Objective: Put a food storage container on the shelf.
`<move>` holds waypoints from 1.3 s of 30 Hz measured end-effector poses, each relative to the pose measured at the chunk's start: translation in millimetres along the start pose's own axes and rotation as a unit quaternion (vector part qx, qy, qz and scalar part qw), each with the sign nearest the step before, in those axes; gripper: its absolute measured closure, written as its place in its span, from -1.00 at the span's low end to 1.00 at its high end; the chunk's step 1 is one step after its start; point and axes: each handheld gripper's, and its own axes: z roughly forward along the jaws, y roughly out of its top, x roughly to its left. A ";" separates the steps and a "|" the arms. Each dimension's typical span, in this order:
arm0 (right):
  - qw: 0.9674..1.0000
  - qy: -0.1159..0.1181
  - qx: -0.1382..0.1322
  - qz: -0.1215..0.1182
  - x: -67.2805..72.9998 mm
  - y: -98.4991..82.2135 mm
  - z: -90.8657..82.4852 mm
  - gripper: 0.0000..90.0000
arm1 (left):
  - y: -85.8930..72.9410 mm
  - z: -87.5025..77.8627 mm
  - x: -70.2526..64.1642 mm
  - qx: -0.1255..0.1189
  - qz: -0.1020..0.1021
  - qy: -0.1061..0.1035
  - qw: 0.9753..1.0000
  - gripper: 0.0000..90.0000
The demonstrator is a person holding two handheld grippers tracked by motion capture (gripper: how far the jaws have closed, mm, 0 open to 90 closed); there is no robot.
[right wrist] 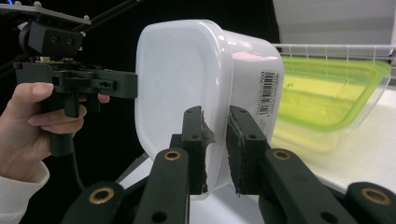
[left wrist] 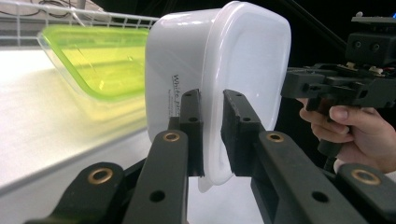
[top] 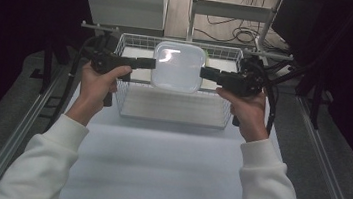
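Note:
A white plastic container with its lid on hangs above a wire basket, held from both sides. My left gripper is shut on its left rim, and my right gripper is shut on its right rim. In the left gripper view the jaws pinch the white container at its lid edge, with the left gripper close in front. The right gripper view has the right gripper clamped on the white container the same way. A green translucent container lies in the basket behind it.
The wire basket stands on a white table at its far half. Metal rails run along both table sides. Cables and a frame lie beyond the basket.

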 end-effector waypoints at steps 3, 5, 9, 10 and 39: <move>1.000 0.004 0.000 0.004 -6.3 8.1 4.3 0.72 | 9.0 2.4 3.8 0.000 -0.005 0.001 1.000 0.75; 1.000 0.006 -0.001 0.007 -10.0 13.5 6.9 0.72 | 14.4 4.1 7.3 -0.001 -0.009 -0.001 1.000 0.75; 1.000 0.007 0.003 0.011 -17.2 23.4 12.7 0.72 | 24.1 9.2 14.8 -0.001 -0.019 -0.001 1.000 0.75; 1.000 0.006 0.005 0.013 -19.2 25.9 14.1 0.72 | 26.7 10.7 16.4 -0.001 -0.021 0.000 1.000 0.75; 0.996 -0.004 0.048 0.080 -70.6 50.2 42.5 0.71 | 48.9 48.6 57.5 0.017 -0.094 -0.006 0.995 0.75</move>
